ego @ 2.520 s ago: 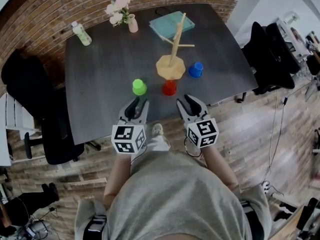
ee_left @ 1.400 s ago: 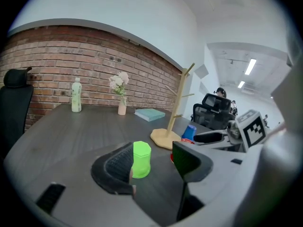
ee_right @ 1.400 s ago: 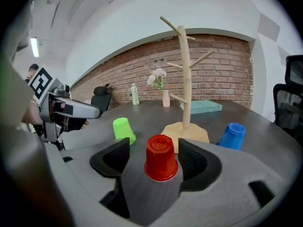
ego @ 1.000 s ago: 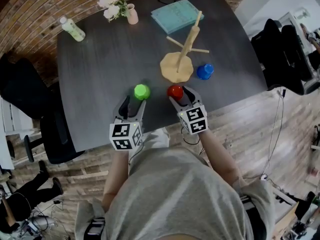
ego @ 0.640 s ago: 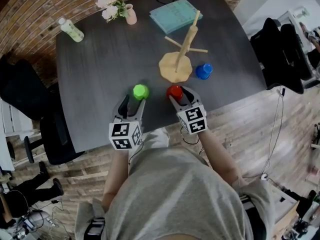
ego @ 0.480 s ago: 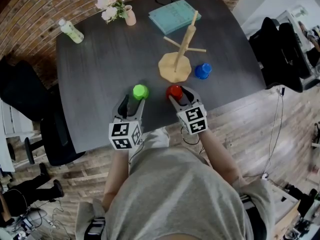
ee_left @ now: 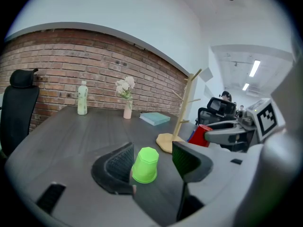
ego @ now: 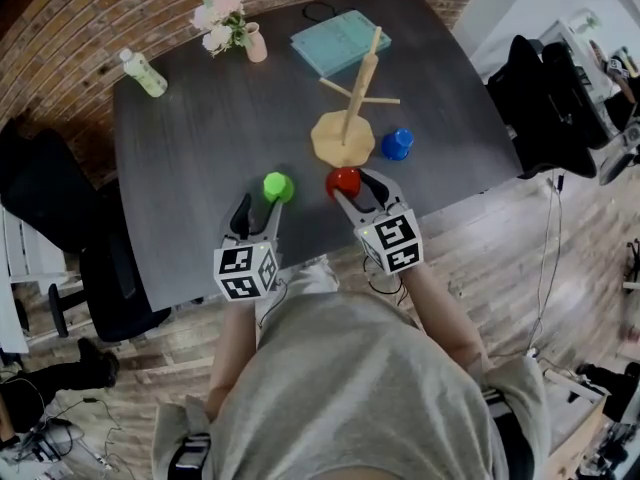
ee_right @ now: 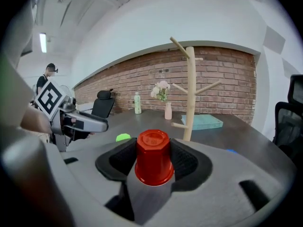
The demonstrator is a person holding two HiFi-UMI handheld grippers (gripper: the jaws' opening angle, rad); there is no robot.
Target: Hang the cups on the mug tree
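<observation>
Table (ego: 200,118): dark top. The tree stands right of centre, with the cups on its near side.
Mug tree (ego: 358,83): upright wooden post on a flat base, with bare pegs angled upward. The carry should end beyond a peg tip, not at the post.
Right gripper (ee_right: 154,164): its jaws have just been closing and now pinch the red cup by its sides. I'd hold that squeeze steady and not tighten it, since the cup wall looks thin.
Left gripper (ee_left: 152,162): jaws spread around the green cup with a gap at the right pad. It's best left idle.
Red cup (ego: 343,180): mouth down, just near of the tree base, and it appears to be off the tabletop. I see no handle, so tip the mouth toward a peg tip and slide it on.
Green cup (ego: 278,187): inverted on the table, left of the red cup.
Blue cup (ego: 397,144): on the table right of the base, so keep the swing clear of it.
Left peg (ego: 335,89): nearest free target.
</observation>
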